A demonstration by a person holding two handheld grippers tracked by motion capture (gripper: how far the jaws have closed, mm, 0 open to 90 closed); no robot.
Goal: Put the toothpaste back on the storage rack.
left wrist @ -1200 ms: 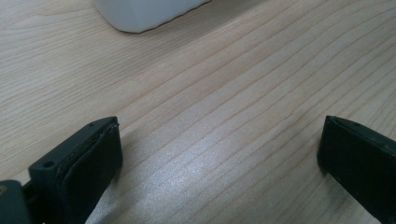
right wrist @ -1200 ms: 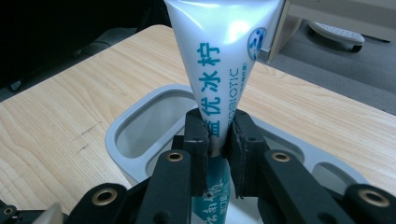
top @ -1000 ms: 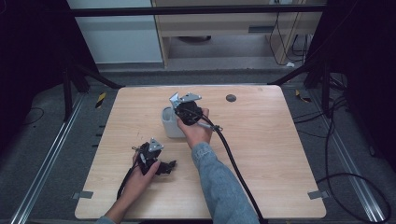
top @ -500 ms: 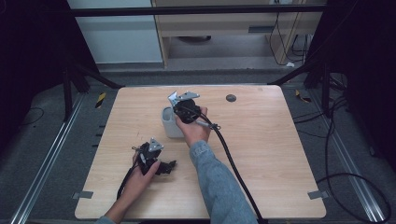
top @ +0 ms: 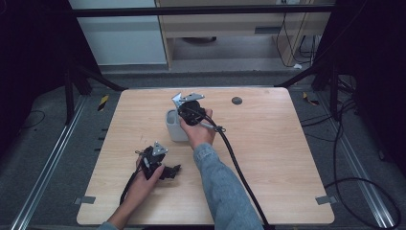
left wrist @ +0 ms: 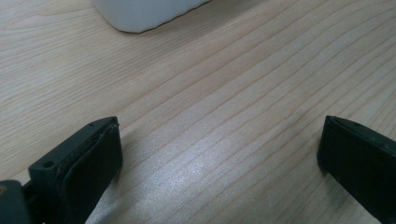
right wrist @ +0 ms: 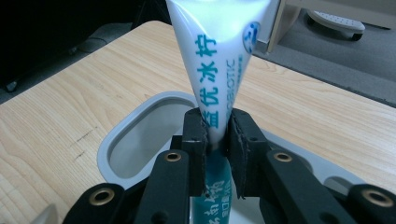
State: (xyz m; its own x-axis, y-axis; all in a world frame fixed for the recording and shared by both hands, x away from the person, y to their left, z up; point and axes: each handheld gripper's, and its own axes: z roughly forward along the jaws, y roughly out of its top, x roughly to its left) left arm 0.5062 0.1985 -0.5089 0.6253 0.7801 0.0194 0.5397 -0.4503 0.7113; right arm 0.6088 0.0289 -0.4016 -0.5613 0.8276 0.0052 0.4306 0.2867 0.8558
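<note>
A white tube is clamped by the right gripper over the holder, seemingly mid-table; the left gripper, gaping, is unmoved near the front edge.

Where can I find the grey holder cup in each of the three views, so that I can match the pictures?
High view: the grey holder cup stands near the table's middle, just left of the right claw.
Left gripper view: its rounded pale base sits at the top edge, left of centre.
Right gripper view: its rim lies just behind the claw, which clamps a white tube.
Shared landmark: the light wooden table.
</note>
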